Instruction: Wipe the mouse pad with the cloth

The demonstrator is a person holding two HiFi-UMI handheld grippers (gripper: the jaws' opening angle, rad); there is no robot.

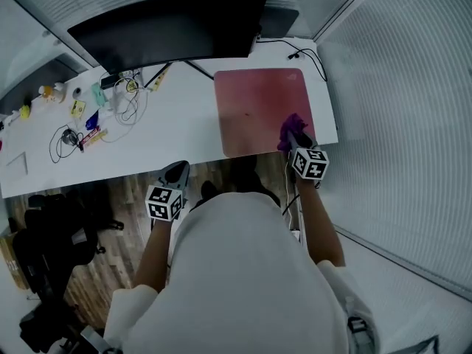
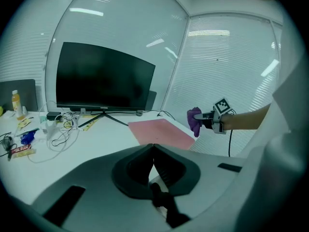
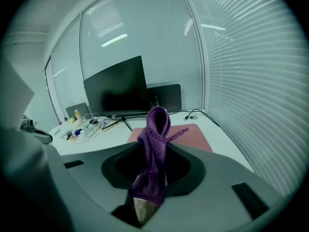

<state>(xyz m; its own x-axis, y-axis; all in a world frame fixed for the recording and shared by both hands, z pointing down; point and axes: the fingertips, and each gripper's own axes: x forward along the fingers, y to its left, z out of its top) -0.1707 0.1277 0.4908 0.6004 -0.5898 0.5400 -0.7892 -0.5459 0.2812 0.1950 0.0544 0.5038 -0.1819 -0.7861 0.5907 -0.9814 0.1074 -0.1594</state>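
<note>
A purple knitted cloth [image 3: 155, 149] is bunched into a loose, crumpled wad, with 1 fold standing up in a loop and a thin strand trailing off to the side. The right claw [image 1: 297, 142] is clamped on it: its 2 jaws press in on the middle of the wad, so cloth sticks out past the tips and more hangs down behind them.

The mouse pad [image 1: 258, 109] is a flat, reddish-pink rectangle with rounded corners and a plain surface. It lies on the right part of the white table [image 1: 177, 131], and its near edge sits right at the table's front edge. The cloth and the right claw are over the pad's front right corner, close to the table's front edge. It is not possible to tell whether the cloth touches the pad.

The left claw [image 2: 153, 146] has its 2 jaws pressed together with nothing between them. It is held off the table, just in front of its front edge, well to the left of the pad.

A wide dark monitor [image 1: 169, 28] stands along the table's back edge. Loose cables [image 1: 129, 105] and small items lie scattered toward the table's left end.
</note>
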